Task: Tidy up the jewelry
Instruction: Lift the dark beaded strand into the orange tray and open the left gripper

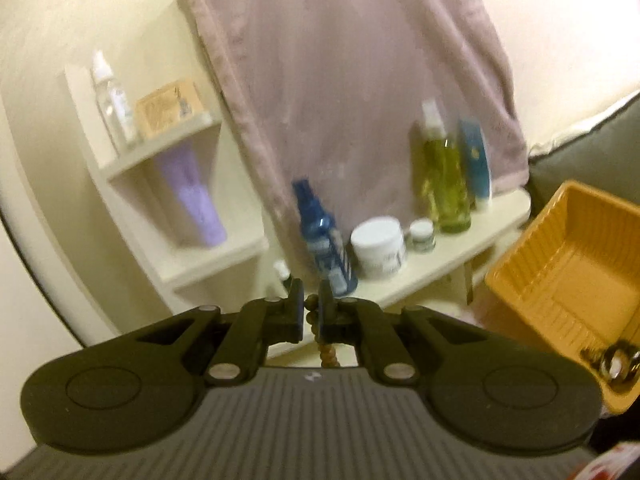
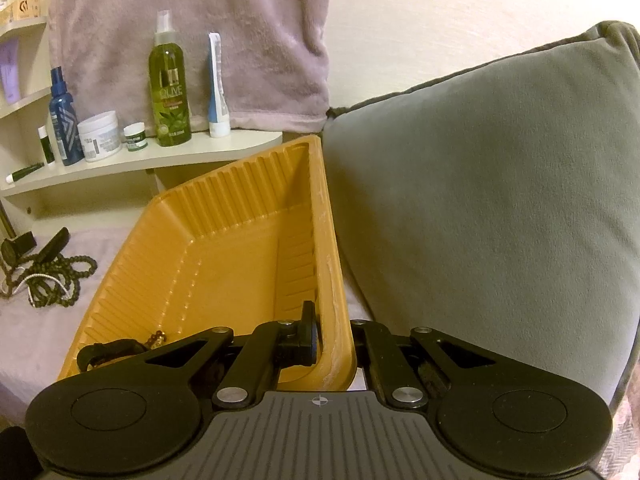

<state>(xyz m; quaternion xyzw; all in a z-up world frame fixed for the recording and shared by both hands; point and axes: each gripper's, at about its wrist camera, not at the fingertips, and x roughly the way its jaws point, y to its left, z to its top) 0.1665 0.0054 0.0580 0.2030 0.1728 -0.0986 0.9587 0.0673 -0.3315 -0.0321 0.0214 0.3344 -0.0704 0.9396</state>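
Note:
My left gripper (image 1: 311, 307) is shut on a string of brown wooden beads (image 1: 326, 350) that hangs down between its fingers, raised in front of a shelf. An orange ribbed plastic tray (image 1: 568, 276) is at the right of that view, with a metal ring (image 1: 616, 362) in its near corner. My right gripper (image 2: 332, 332) is shut on the tray's right rim (image 2: 332, 280), one finger inside and one outside. Dark jewelry (image 2: 108, 350) and a small gold chain (image 2: 158, 338) lie in the tray. A heap of dark bead necklaces (image 2: 56, 276) lies on the lilac cloth at the left.
A cream shelf (image 2: 140, 160) holds a blue spray bottle (image 2: 64, 120), a white jar (image 2: 100, 136), a small jar (image 2: 135, 136), a green olive bottle (image 2: 170, 88) and a tube (image 2: 217, 88). A pink towel (image 2: 192, 32) hangs behind. A grey cushion (image 2: 480, 200) leans against the tray's right side.

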